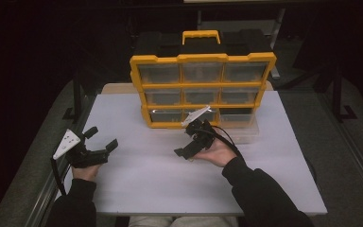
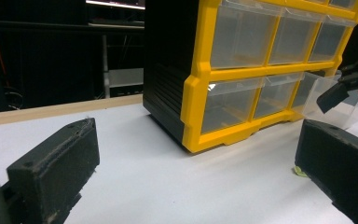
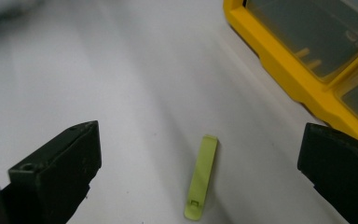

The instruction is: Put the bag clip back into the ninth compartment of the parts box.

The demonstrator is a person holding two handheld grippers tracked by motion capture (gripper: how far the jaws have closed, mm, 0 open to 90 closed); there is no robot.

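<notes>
Right gripper [image 3: 200,177] hovering wide open over green strip [image 3: 201,179]: looking light, thin, slippery plastic; pinching mid-length across edges probably best.

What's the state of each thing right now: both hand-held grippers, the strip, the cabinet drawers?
Left hand-held gripper: open, empty.
Right hand-held gripper: open above the strip.
Green strip: flat on table, ungripped.
Bottom-right drawer: pulled out.
Other drawers: shut.

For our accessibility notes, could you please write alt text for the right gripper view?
A small yellow-green strip lies flat on the white table between the open right gripper's black jaws. The yellow-framed drawer organizer stands at upper right.
</notes>
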